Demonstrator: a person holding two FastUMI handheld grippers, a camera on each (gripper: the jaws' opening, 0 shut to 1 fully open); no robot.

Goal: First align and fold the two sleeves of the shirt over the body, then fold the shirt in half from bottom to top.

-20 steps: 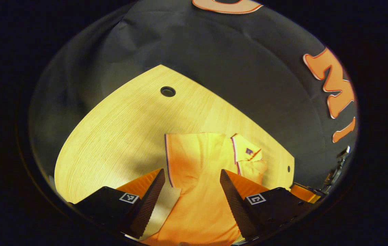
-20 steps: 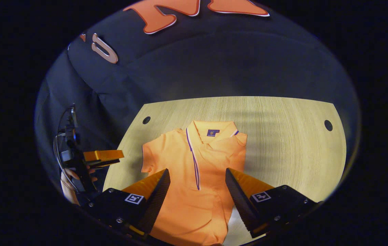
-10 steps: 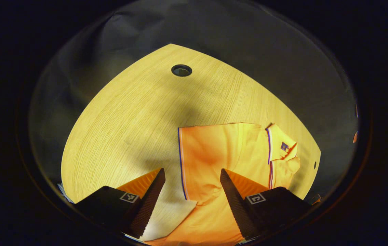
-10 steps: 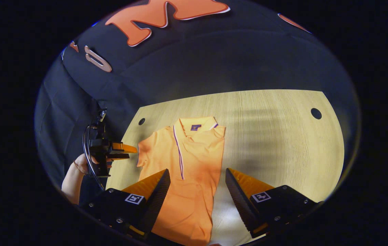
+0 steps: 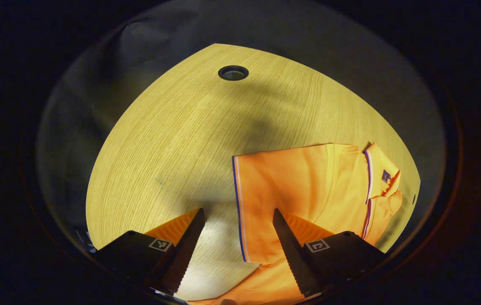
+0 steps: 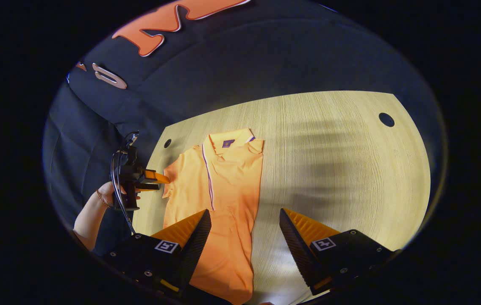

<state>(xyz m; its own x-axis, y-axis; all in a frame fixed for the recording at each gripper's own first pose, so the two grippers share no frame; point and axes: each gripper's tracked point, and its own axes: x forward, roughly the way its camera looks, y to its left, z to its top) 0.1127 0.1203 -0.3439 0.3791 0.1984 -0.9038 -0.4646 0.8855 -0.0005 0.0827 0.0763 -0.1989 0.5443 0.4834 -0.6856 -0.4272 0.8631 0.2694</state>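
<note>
The shirt (image 6: 215,199) lies flat on the bench (image 6: 342,169), collar at the far end and hem toward the near edge. In the right gripper view its right side runs as one straight edge from shoulder to hem, so that sleeve looks already folded over the body. The other sleeve (image 6: 171,186) sticks out at the shirt's left side, not yet folded. I judge the task a little under halfway: one sleeve done, one sleeve left, then the bottom-to-top fold.

The right gripper (image 6: 244,224) hovers over the near part of the shirt, its fingers spread wide apart and holding nothing. The left gripper (image 5: 238,222) is likewise spread wide and empty; the trimmed cuff of the sleeve (image 5: 240,212) lies between its fingers without touching either.

The right gripper view gives the whole garment from the hem end, with the collar (image 6: 229,142) and placket clear, and shows the left gripper (image 6: 155,180) in a person's hand (image 6: 107,195) at the bench's left edge, just beside the loose sleeve. The left gripper view comes in from the side instead and shows close up what the other cannot: the cuff's striped edge, lying flat on the wood, and a round hole (image 5: 233,73) in the bench beyond.
</note>
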